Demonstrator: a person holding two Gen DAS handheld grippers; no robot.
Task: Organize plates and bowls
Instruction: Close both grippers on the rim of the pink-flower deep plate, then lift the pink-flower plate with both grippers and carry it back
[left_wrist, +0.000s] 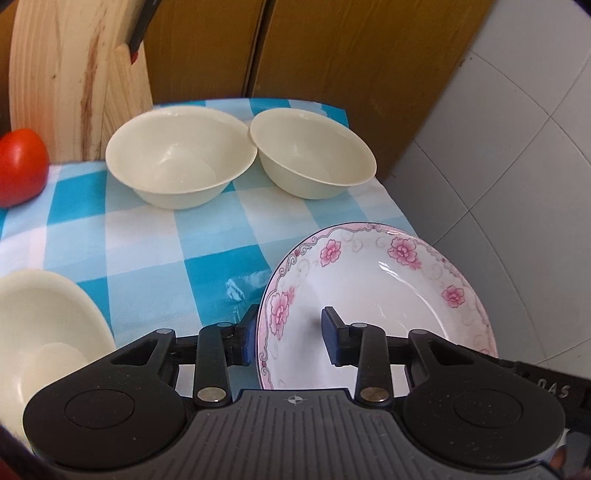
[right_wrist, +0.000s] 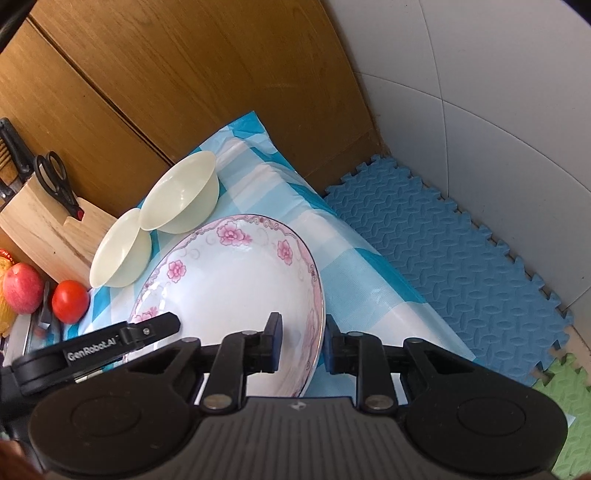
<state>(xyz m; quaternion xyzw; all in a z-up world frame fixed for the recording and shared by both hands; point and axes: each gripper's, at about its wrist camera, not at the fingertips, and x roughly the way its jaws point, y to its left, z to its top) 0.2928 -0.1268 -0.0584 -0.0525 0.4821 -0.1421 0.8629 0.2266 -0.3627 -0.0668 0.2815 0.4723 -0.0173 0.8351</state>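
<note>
Here your left gripper (left_wrist: 291, 338) reads "GenRobot.AI"; both it and your right gripper (right_wrist: 303, 341) straddle the floral plate's (right_wrist: 236, 280) rim, spread, beside the tablecloth (left_wrist: 147, 240) edge.

Pink flowers and grey scrollwork are seen on the white plate (left_wrist: 384, 291) between the tongs' jaws. Ahead of them, two cream bowls (left_wrist: 181, 155) are set on blue-and-white checked cloth (left_wrist: 147, 240).

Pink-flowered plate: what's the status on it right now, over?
Both grippers, left and right, straddle opposite rims of the white pink-flowered plate, jaws open. Plate tilted over blue checked cloth. Two cream bowls beyond, clear.
</note>
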